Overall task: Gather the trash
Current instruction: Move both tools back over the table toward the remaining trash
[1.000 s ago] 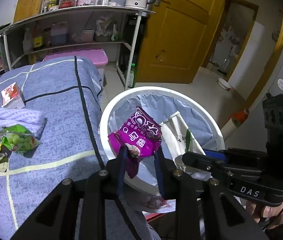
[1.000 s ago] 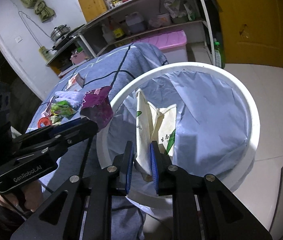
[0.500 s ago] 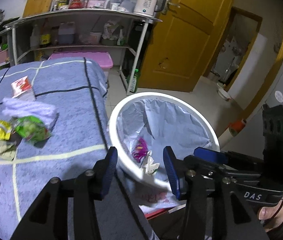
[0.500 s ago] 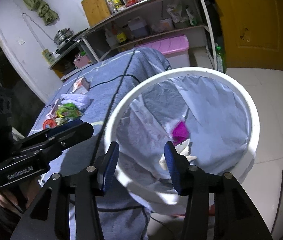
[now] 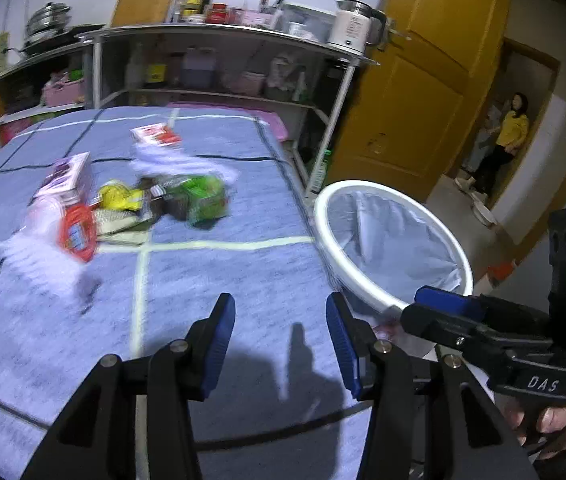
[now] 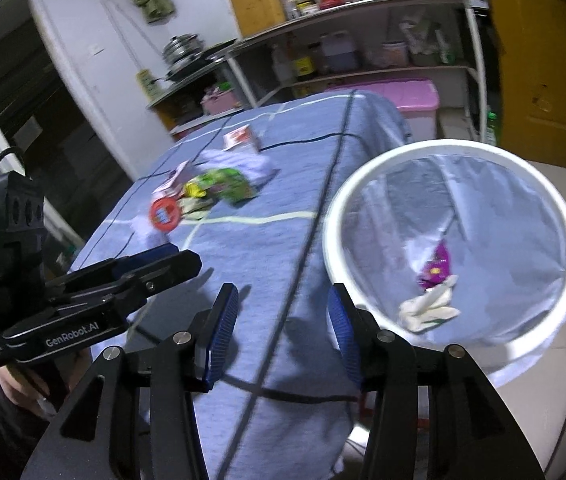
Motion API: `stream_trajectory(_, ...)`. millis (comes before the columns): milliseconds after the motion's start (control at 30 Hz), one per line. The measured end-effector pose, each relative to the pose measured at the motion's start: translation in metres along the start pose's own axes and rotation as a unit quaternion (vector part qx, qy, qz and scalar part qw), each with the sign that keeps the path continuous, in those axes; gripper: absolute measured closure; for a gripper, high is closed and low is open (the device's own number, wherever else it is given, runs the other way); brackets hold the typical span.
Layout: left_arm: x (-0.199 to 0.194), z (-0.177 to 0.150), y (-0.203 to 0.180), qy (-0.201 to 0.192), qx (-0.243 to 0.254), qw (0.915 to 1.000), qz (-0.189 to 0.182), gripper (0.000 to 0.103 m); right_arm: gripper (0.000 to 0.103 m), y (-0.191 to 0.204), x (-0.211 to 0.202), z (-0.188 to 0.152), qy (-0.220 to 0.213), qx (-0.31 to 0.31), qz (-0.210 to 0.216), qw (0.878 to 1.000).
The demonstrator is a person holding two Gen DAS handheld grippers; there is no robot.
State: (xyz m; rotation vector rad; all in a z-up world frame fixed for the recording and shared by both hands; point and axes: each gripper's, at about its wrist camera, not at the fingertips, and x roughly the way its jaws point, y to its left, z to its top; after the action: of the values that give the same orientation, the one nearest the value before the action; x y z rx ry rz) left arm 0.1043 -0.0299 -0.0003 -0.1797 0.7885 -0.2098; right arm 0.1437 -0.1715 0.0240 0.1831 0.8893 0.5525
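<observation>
Two grippers, both spread and empty.
Left gripper (image 5: 281,342) above tablecloth (image 5: 203,292); bin (image 6: 539,344) right of right gripper (image 6: 283,330) holds purple wrapper (image 6: 437,268), apparently crumpled white bag (image 6: 429,308).

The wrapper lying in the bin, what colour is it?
Purple wrapper, beside a crumpled white one; right wrist view shows it best.

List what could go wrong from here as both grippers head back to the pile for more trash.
1. The wrappers lie heaped together: the green packet, yellow wrapper and red lid overlap, so a pinch may drag neighbours along.
2. The bin stands off the table's edge, so a loose piece could drop to the floor.
3. The left gripper and right gripper, both open, are close and might collide.
</observation>
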Motion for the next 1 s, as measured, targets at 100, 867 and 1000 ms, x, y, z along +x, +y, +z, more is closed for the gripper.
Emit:
stream_trajectory(100, -0.008, -0.006, 0.012, -0.004, -0.012, 0.9998, 0.012, 0.054, 0.055, 0.012, 0.007, 0.000, 0.007, -0.009, 0.017, 1.000)
stream_trajectory(867, -0.019, 0.000, 0.116, -0.037, -0.106, 0.9885, 0.102, 0.040, 0.048, 0.060, 0.078, 0.057, 0.038, -0.075, 0.037, 0.996)
stream_trajectory(1000, -0.019, 0.004, 0.131, -0.045, -0.127, 0.9846, 0.112, 0.034, 0.047, 0.064, 0.090, 0.071, 0.033, -0.088, 0.037, 0.995)
